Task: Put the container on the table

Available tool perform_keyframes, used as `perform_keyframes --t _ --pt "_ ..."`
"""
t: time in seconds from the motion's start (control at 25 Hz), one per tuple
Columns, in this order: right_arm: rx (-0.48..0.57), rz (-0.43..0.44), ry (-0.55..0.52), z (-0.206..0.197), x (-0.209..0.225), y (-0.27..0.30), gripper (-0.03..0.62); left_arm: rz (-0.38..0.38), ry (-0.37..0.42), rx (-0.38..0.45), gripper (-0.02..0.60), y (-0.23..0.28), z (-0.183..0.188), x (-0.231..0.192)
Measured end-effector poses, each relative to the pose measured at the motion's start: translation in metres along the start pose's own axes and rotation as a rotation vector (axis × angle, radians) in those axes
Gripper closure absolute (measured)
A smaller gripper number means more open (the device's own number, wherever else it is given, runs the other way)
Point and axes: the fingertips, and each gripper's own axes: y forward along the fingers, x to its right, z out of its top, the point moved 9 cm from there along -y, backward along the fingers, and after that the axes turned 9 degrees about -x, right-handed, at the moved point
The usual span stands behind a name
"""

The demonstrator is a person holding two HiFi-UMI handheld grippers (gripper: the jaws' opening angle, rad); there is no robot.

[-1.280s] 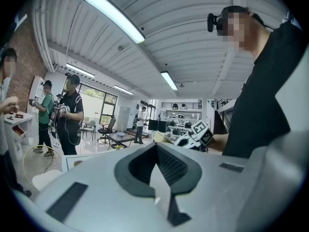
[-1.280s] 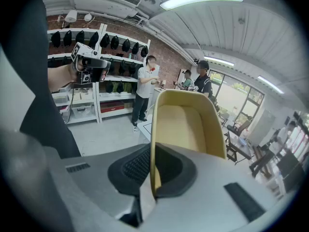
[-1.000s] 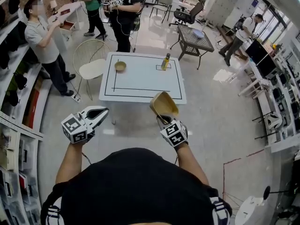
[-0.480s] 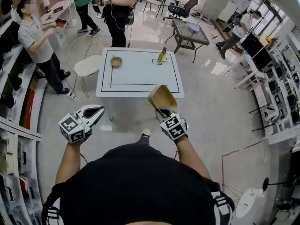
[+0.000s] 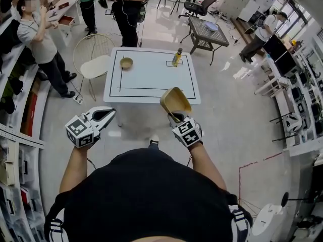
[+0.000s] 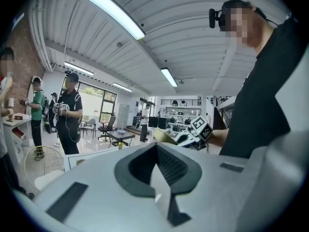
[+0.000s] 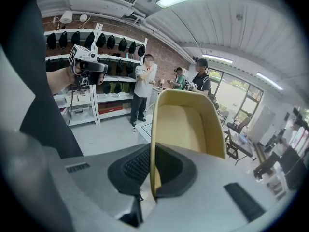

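Facing table: white top with a black outline, well ahead of both sets of fingers and not reached yet. Judgement: opening the grip this far short drops the load on the floor. In the right gripper view only a corner shows, left of the fingers. The rest sits behind the load, so aiming from there is poor.
container: tan and open-topped, it sticks up and forward past the right fingertips, off the table and held by one thin side wall. Risk: a single-wall pinch lets it pivot or slide out on a quick swing, and it could touch down tilted and tip over. Base and far outer side unseen. Inside looks empty in the right gripper view.
right gripper: fingers clamped on that wall, one inside the container and one outside. How deep the wall sits between them is hard to judge. In the head view the fingertips are tucked under the container.
left gripper: fingers closed together with nothing between them, well apart from the container. Too far off to catch a slip.
bowl: far beyond the left fingers, at the table's left. Contents can't be made out.
bottle: upright in a small marked square, roughly in line beyond the right fingertips. Risk: a deep placement knocks it over. Label unreadable.
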Motion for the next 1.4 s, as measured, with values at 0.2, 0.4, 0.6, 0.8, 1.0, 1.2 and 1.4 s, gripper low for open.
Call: perform_keyframes --t 0.2,0.4,0.6,0.8,1.0,1.2,1.4 --pt "-0.006 -0.004 0.021 -0.005 0.017 0.011 0.585 -0.003 0.009 -0.013 0.575 0.014 0.001 -0.008" --pt "-0.015 0.015 0.025 -0.008 0.034 0.024 0.585 0.015 0.002 -0.044 0.575 0.026 0.003 -0.018" --pt "-0.021 0.039 0.030 -0.009 0.055 0.042 0.585 0.041 -0.023 -0.067 0.575 0.043 0.005 -0.035" --pt "-0.029 0.066 0.019 -0.006 0.070 0.062 0.585 0.075 -0.077 -0.084 0.575 0.056 0.001 -0.055" --pt "-0.046 0.099 0.010 -0.001 0.086 0.079 0.585 0.073 -0.095 -0.094 0.575 0.074 0.007 -0.068" --pt "-0.061 0.125 0.005 -0.002 0.102 0.096 0.585 0.069 -0.100 -0.108 0.575 0.094 0.011 -0.082" --pt "-0.070 0.137 0.006 -0.005 0.119 0.104 0.585 0.064 -0.104 -0.115 0.575 0.113 0.017 -0.089"
